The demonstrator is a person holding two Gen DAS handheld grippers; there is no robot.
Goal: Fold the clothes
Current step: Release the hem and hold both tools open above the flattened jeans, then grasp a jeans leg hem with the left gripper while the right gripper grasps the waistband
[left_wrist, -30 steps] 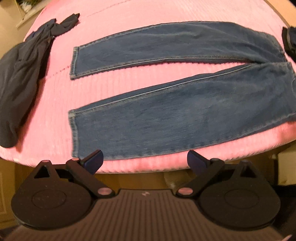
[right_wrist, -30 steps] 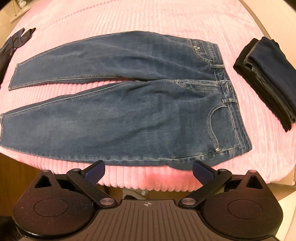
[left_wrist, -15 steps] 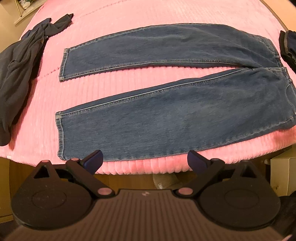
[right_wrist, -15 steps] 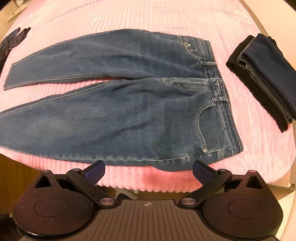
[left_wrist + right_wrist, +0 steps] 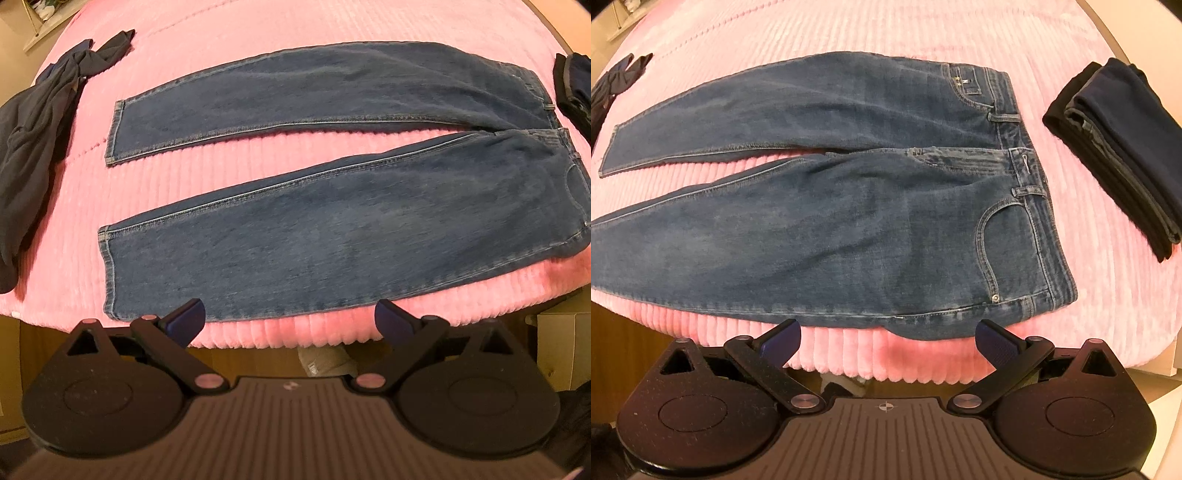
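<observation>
Left wrist view first: my left gripper (image 5: 289, 320) hangs off the near edge of the bed, fingers spread wide, nothing between them. The jeans (image 5: 332, 229) lie flat on the pink ribbed blanket (image 5: 258, 22), legs running left and split in a narrow V, waist at the right. The waistband is squeezed by the fisheye, so I can't read its details here. At the far left a crumpled dark garment (image 5: 33, 133) runs out of frame. At the right edge, only a sliver of a dark folded stack (image 5: 574, 88) shows. The near leg's hem sits just above my left fingertip (image 5: 186, 319), close to the blanket's near edge. There is a strip of bare pink between the two legs and plenty beyond the far leg.

Right wrist view: my right gripper (image 5: 888, 341) is also splayed open and empty, just off the near edge below the jeans (image 5: 831, 229) at the hip. The near leg is cut off at the left. The folded stack (image 5: 1123, 147) lies well right of the waistband, with bare blanket (image 5: 1071, 314) between them. The crumpled garment (image 5: 617, 79) barely peeks in at the far left.
</observation>
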